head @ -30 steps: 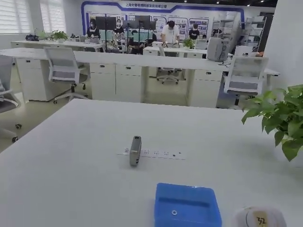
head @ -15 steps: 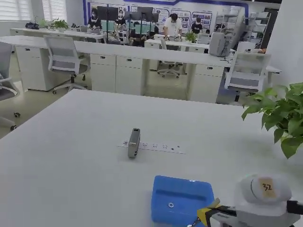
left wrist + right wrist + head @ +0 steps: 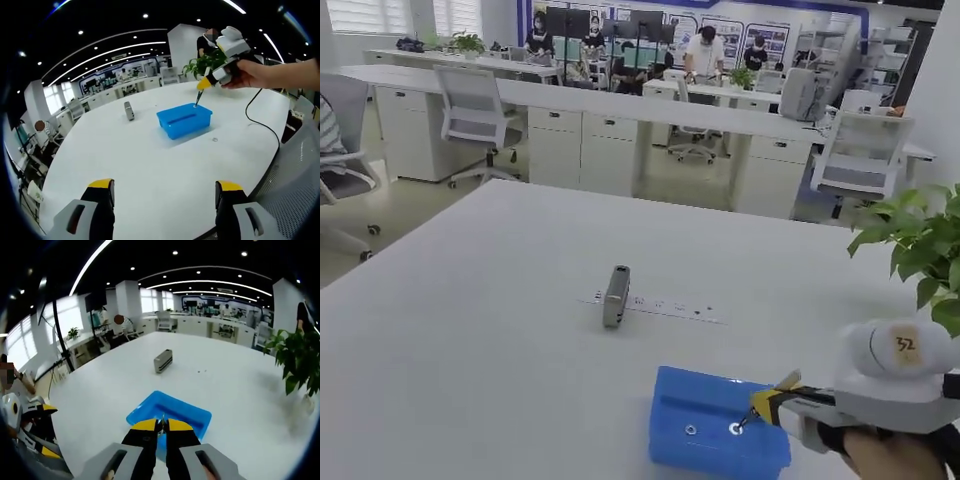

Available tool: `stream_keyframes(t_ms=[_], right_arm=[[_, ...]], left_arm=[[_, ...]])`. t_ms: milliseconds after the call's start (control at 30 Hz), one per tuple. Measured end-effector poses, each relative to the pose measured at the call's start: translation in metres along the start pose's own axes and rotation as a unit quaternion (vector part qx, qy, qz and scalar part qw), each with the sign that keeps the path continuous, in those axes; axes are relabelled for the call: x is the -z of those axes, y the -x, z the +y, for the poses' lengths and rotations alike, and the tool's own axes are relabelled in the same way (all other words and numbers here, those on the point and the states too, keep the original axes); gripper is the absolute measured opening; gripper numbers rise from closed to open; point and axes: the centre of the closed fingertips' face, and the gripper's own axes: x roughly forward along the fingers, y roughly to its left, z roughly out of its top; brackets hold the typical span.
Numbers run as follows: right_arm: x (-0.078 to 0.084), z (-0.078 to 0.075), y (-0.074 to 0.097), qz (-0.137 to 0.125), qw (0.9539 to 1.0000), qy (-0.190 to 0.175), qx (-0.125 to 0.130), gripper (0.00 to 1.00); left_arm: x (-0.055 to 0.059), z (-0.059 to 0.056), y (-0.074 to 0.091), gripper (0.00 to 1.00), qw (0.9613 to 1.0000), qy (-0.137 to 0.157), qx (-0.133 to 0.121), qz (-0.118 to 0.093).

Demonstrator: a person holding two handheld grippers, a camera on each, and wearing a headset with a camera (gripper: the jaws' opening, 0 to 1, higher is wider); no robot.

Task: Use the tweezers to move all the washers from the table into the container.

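On the white counter [image 3: 470, 330], starting from the left, there is one small grey box [image 3: 615, 296], and it lies beside one flat row of sockets [image 3: 665, 307] set into the surface. To the right of it, and nearer to the person, stands one blue container [image 3: 715, 455]. In the head view one washer [image 3: 691, 430] lies on the bottom of the container. A small bright ring [image 3: 735, 429] sits at the tip of the tweezers [image 3: 748, 416], inside the container; I cannot tell if it touches the bottom. There is one pair of tweezers, and the right claw [image 3: 766, 403] holds it with its two jaws pressed together on it. One hand [image 3: 885, 458] carries this claw at the lower right. In the left gripper view one more washer [image 3: 215, 139] lies on the counter, near the container on its closer side and not touching it. In the same view the left claw [image 3: 165, 185] has its two jaws wide apart, and it is over the near part of the counter, well apart from the container. At the far right of the counter stands one green plant [image 3: 920, 240].
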Motion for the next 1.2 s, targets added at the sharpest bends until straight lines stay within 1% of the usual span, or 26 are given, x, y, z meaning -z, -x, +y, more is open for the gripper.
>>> stream_keyframes(t_ms=[100, 267, 367, 467, 500, 567, 800, 867, 967, 1200], right_arm=[[-0.002, -0.003, -0.003, -0.003, 1.0000, -0.003, 0.003, 0.01], [0.000, -0.009, -0.009, 0.001, 0.9999, -0.001, 0.012, 0.01], [0.008, -0.014, -0.016, 0.010, 0.9998, -0.006, 0.015, 0.01], [0.015, -0.015, -0.020, 0.018, 0.9997, -0.010, 0.015, 0.01], [0.021, -0.014, -0.024, 0.025, 0.9996, -0.010, 0.012, 0.01], [0.027, -0.015, -0.028, 0.034, 0.9993, -0.009, 0.013, 0.02], [0.038, -0.012, -0.039, 0.049, 0.9987, -0.012, 0.009, 0.02], [0.043, -0.015, -0.045, 0.057, 0.9983, -0.009, 0.010, 0.02], [0.048, -0.016, -0.050, 0.063, 0.9979, -0.014, 0.010, 0.02], [0.055, -0.015, -0.058, 0.072, 0.9973, -0.012, 0.006, 0.02]], left_arm=[[-0.001, 0.000, 0.000, 0.85, 1.0000, 0.000, 0.000, -0.002], [0.000, 0.000, 0.000, 0.84, 1.0000, 0.002, 0.000, -0.002], [-0.001, 0.000, 0.000, 0.84, 1.0000, 0.004, 0.000, -0.003], [-0.001, 0.001, 0.000, 0.84, 1.0000, 0.006, 0.001, -0.004], [-0.001, 0.001, 0.000, 0.84, 1.0000, 0.007, 0.001, -0.003], [-0.001, 0.000, 0.000, 0.84, 1.0000, 0.007, 0.001, -0.003], [0.001, 0.001, -0.001, 0.84, 1.0000, 0.005, -0.001, 0.004], [0.002, 0.002, -0.001, 0.84, 1.0000, 0.007, -0.002, 0.005], [0.002, 0.001, -0.001, 0.84, 1.0000, 0.008, -0.002, 0.006], [0.005, 0.002, -0.002, 0.83, 0.9999, 0.006, -0.003, 0.015]])
